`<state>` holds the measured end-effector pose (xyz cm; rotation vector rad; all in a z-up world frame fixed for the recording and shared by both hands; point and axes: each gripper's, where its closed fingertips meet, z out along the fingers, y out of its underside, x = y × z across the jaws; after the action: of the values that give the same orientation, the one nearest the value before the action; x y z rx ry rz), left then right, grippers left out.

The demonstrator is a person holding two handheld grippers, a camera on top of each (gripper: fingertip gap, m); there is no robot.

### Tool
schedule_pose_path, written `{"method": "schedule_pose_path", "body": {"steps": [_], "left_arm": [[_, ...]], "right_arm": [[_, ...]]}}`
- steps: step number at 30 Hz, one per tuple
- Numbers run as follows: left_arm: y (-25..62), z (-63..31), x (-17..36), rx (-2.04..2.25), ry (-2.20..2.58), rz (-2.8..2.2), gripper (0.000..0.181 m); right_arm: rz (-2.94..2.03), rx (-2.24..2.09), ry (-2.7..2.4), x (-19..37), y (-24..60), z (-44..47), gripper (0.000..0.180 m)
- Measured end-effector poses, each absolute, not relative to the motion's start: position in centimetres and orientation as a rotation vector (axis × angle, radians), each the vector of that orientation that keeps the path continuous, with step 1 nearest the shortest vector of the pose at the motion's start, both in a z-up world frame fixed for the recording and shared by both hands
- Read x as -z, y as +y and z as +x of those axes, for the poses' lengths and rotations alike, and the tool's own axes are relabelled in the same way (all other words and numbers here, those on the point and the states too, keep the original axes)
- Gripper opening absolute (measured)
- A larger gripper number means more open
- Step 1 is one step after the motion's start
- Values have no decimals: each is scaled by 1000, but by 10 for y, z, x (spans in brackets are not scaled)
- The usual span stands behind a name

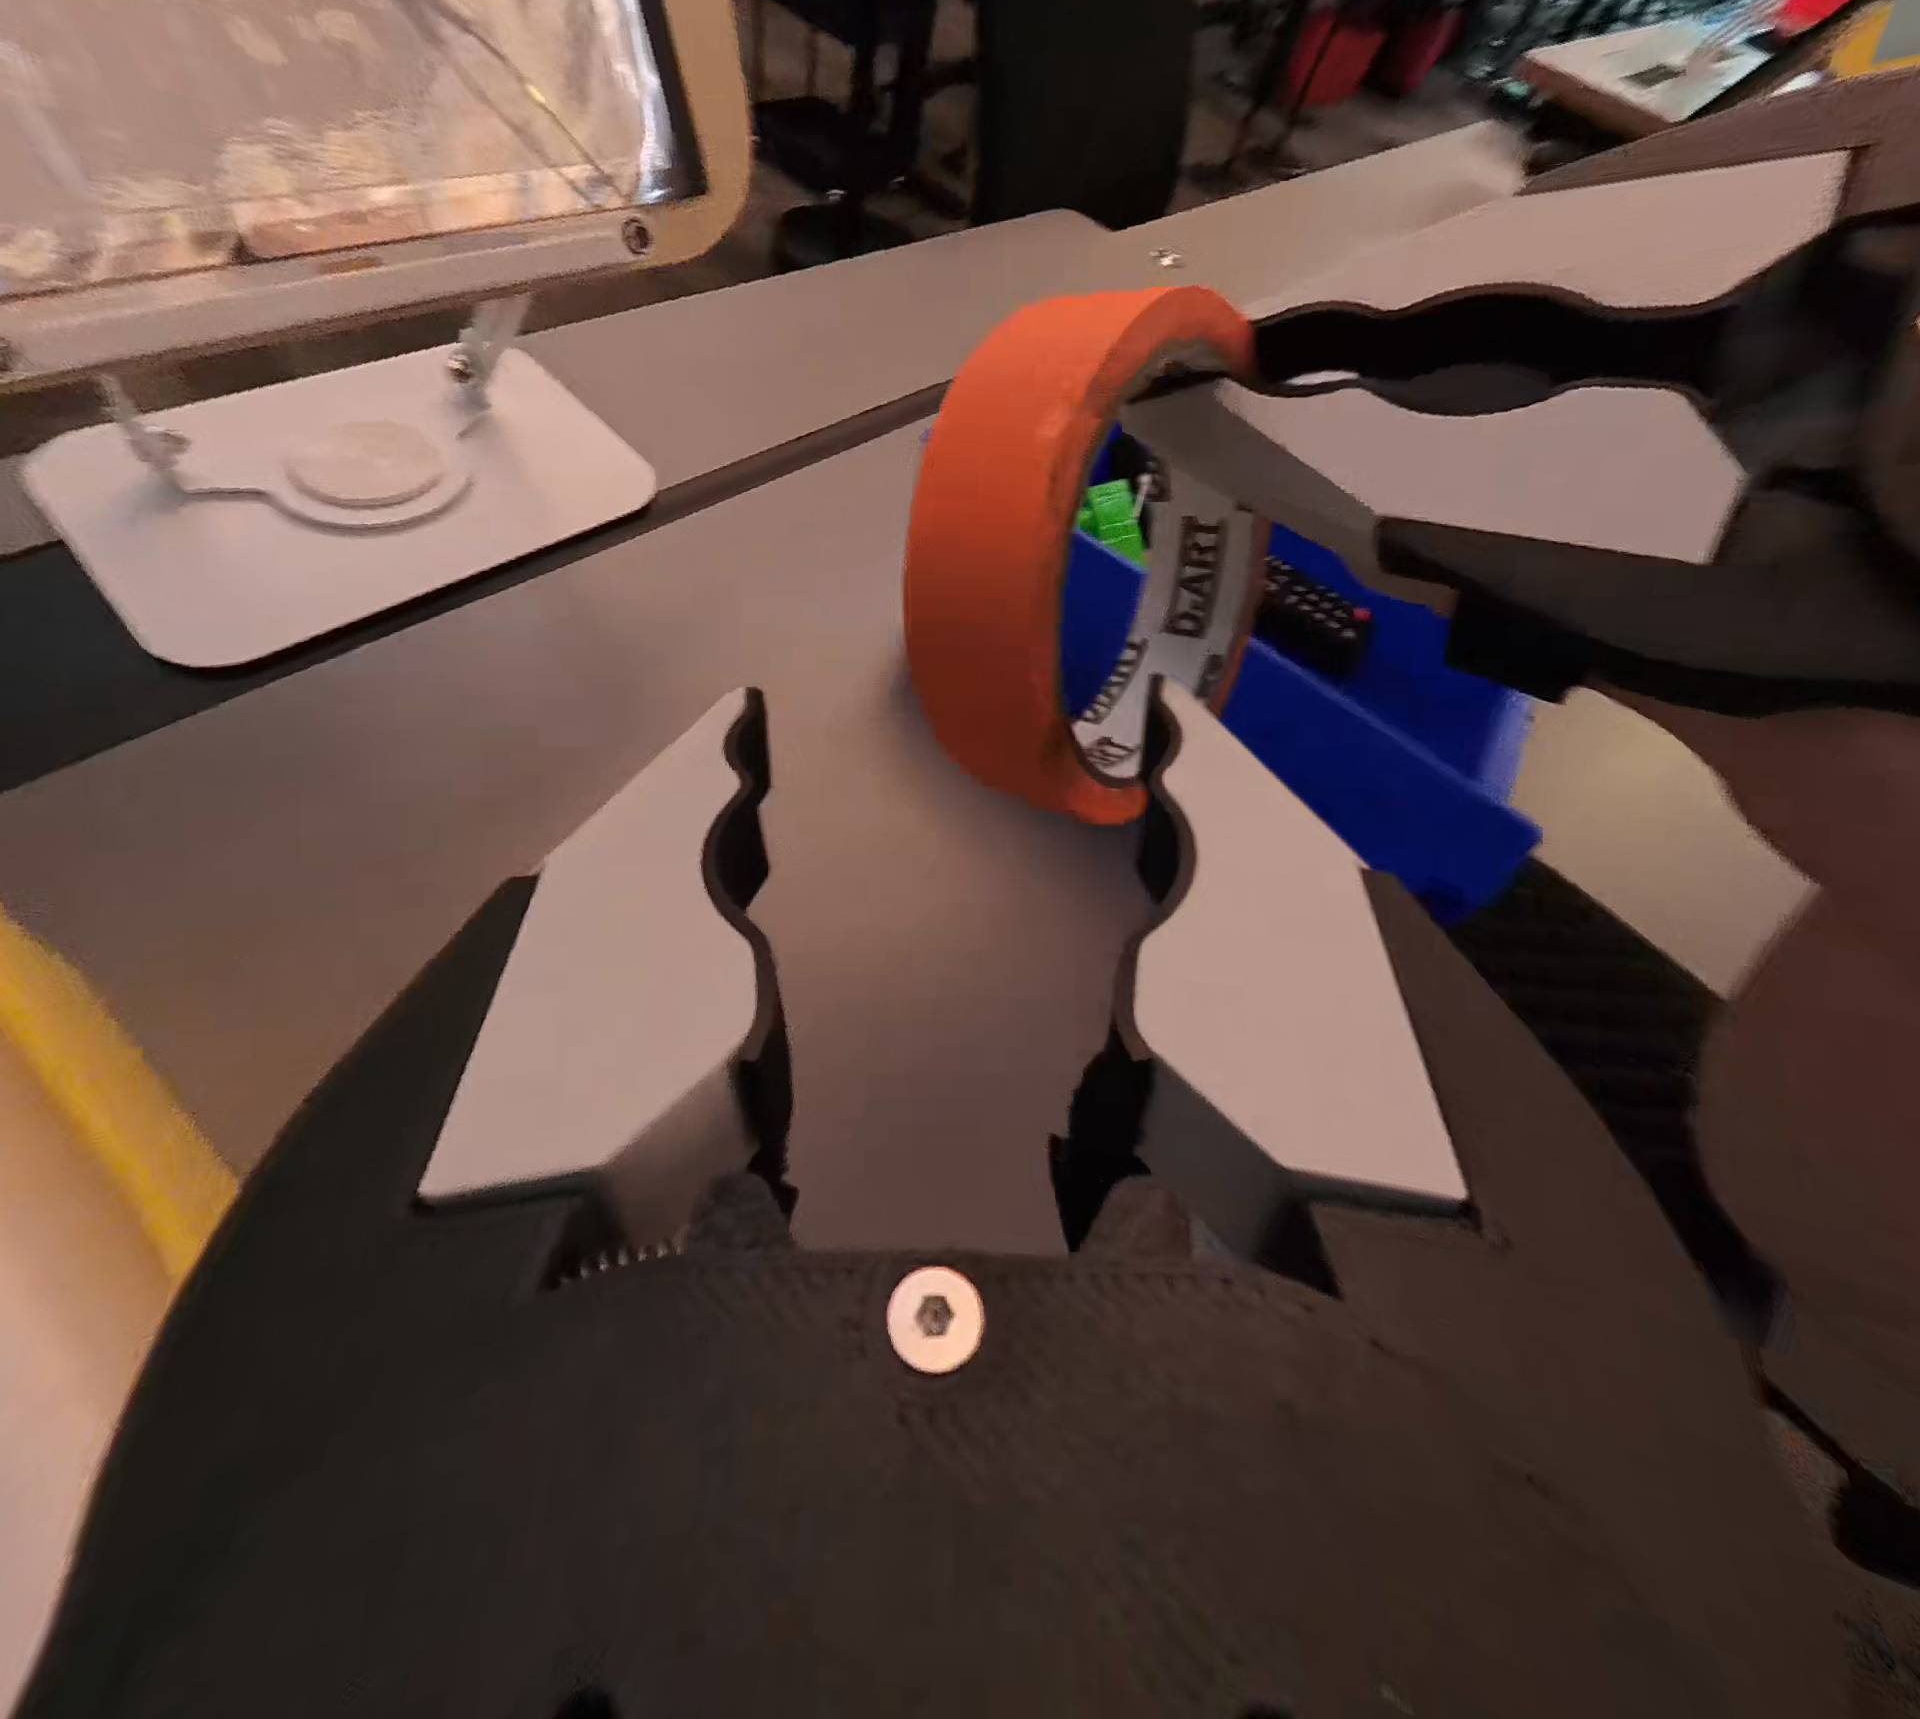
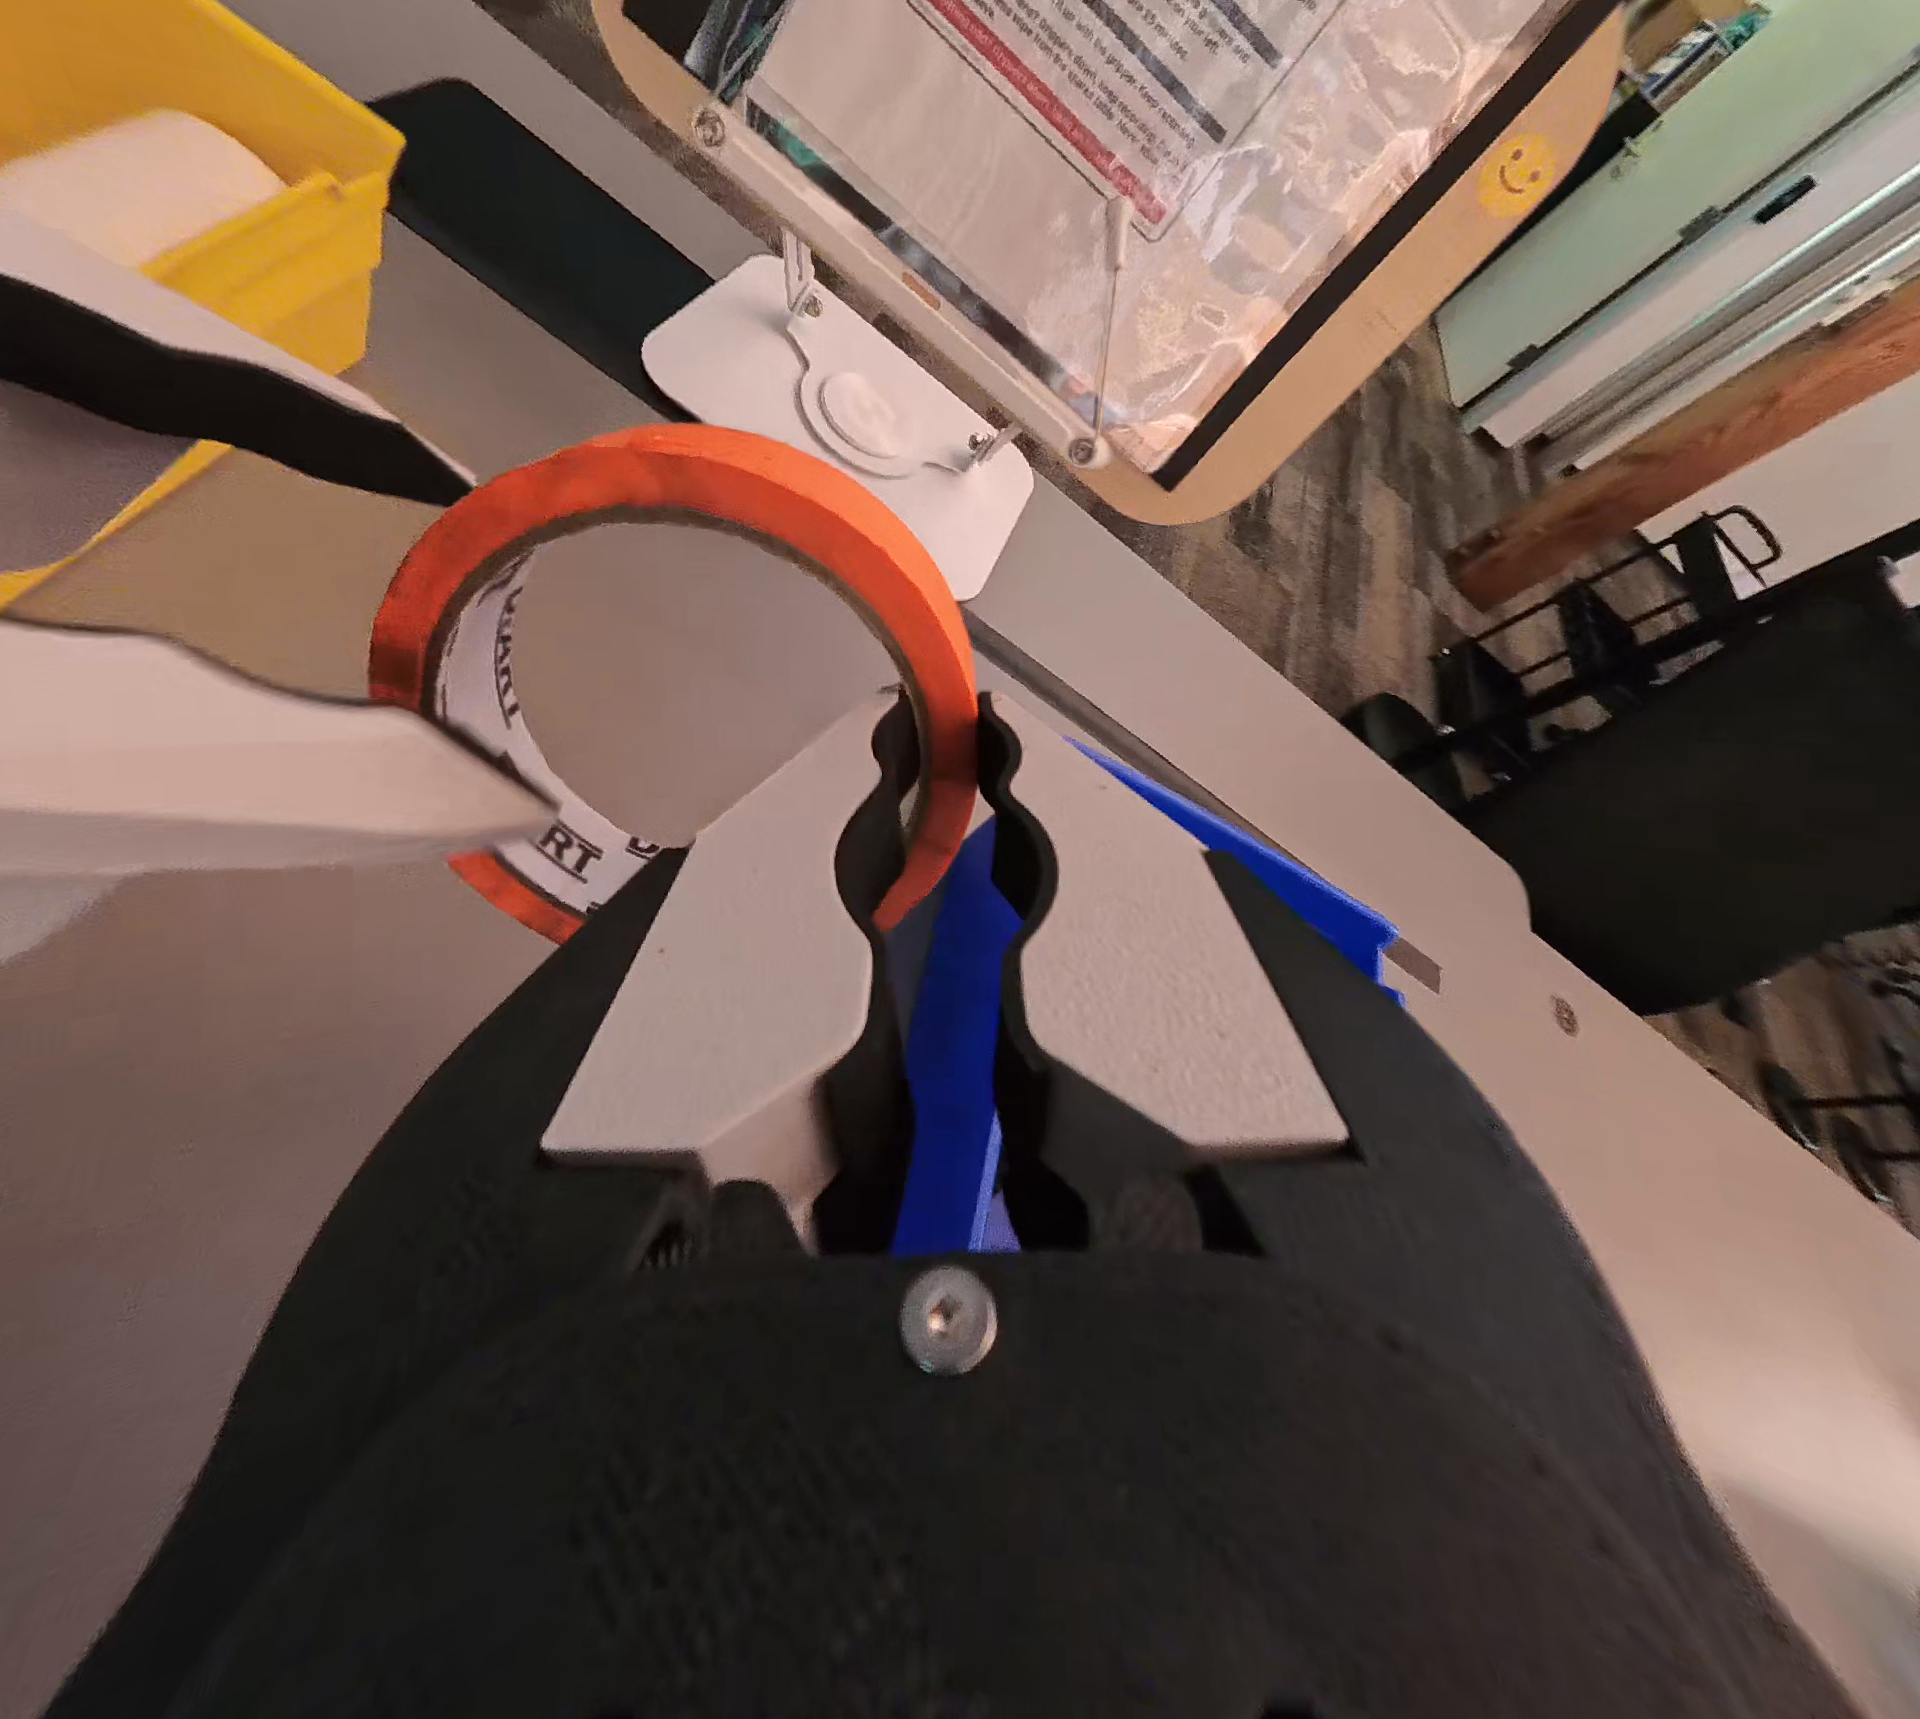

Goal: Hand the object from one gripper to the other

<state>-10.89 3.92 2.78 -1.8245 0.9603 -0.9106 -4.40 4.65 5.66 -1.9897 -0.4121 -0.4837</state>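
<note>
An orange tape roll (image 1: 982, 589) is held upright above the grey table (image 1: 312, 838). My right gripper (image 1: 1190, 365) comes in from the right and is shut on the roll's top wall, one finger inside the hole and one outside. In the right wrist view, the right gripper (image 2: 940, 713) pinches the roll (image 2: 665, 464) at its near right side. My left gripper (image 1: 956, 713) is open and at the roll's lower edge. In the right wrist view, the left gripper (image 2: 509, 651) straddles the roll's left wall, with one finger outside and one across the hole. Its jaws are apart.
A blue bin (image 1: 1351, 734) with a green item and a black remote lies behind the roll. A yellow bin (image 2: 208, 111) holding something white stands at the left. A framed sheet (image 1: 312, 59) on a white base plate (image 1: 343, 506) stands at the table's back.
</note>
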Motion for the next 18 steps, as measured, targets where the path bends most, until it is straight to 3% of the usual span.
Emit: {"method": "schedule_pose_path", "body": {"steps": [1,3,6,10,13,18], "left_arm": [[42,-110,-27,883,951,-1820,59],[42,-110,-29,914,945,-1802,28],[44,-112,-17,889,992,-1863,24],[53,-117,-20,961,972,-1847,19],[52,-123,-33,1155,930,-1805,8],[54,-140,-62,1353,871,-1710,8]], "right_arm": [[-1999,497,-418,-55,46,-46,9],[-2001,530,-433,-54,44,-51,9],[-1943,541,-473,-62,41,-66,17],[-1877,324,-610,-80,16,-107,41],[-1791,71,-654,-107,-13,-124,43],[-1566,-206,-578,-160,-34,-104,43]]}}
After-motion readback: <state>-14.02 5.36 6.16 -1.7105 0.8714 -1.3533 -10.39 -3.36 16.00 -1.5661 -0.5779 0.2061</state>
